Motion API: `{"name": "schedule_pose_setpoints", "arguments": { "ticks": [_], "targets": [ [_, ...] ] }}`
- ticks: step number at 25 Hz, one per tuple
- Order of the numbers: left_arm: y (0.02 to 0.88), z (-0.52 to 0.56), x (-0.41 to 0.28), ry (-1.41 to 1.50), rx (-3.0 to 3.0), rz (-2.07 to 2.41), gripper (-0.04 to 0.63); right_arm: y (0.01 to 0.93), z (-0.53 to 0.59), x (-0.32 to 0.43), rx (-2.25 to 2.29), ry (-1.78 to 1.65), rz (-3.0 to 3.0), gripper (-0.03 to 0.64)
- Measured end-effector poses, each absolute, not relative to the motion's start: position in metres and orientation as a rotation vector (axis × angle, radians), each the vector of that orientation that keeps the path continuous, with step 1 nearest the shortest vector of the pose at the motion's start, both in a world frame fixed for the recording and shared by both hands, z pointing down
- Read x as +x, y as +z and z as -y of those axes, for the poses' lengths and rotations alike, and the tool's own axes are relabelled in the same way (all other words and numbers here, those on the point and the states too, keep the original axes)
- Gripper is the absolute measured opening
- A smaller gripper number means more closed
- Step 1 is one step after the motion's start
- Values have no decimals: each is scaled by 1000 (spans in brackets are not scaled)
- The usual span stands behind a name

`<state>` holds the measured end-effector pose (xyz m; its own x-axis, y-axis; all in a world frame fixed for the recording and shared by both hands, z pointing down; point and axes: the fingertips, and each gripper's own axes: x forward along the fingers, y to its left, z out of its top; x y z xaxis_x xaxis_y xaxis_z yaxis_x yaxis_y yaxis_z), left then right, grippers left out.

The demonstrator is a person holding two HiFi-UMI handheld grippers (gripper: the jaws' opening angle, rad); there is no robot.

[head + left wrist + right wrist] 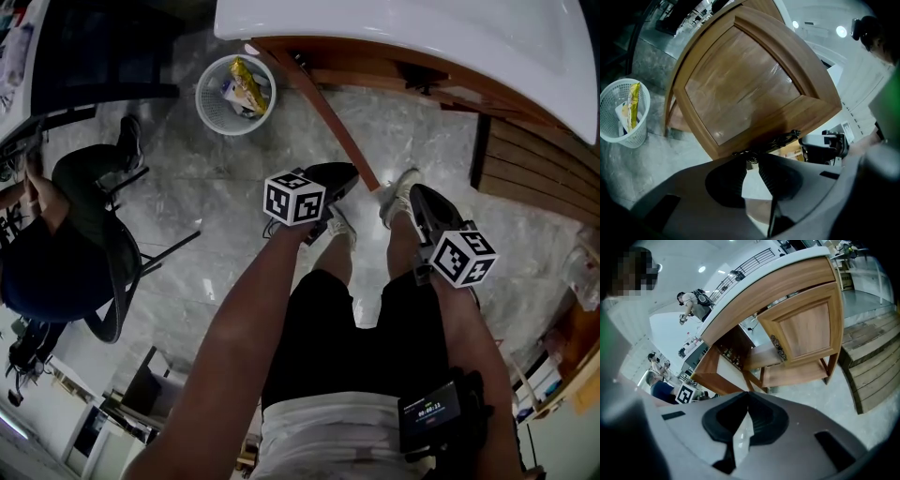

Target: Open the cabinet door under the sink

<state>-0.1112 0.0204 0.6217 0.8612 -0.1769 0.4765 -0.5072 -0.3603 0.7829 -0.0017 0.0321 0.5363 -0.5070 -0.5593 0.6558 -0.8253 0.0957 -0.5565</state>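
Observation:
The sink's white counter [422, 33] runs along the top, with the wooden cabinet under it. Its left door [328, 117] stands swung out towards me, and in the left gripper view it fills the frame as a curved wooden panel [745, 89]. My left gripper [352, 171] [753, 157] is shut on the end of that door's dark ornate handle [780, 140]. My right gripper [417, 192] [748, 397] hangs shut and holds nothing, away from the cabinet. The right door [806, 329] with its handle [778, 348] stays closed. Beside it the open compartment [736, 350] shows.
A white wastebasket [235, 94] [626, 115] with rubbish stands on the marble floor left of the cabinet. A person sits on a chair [66, 216] at the far left. Slatted wooden steps [534, 164] [872, 362] lie to the right. My own legs stand just before the cabinet.

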Motion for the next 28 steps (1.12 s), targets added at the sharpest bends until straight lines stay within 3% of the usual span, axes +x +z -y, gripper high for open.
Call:
{"name": "schedule_pose_setpoints", "arguments": {
  "ticks": [28],
  "targets": [
    [627, -41, -230, 481, 1942, 597, 71, 532, -40, -43, 1289, 1330, 2131, 14]
  ]
}}
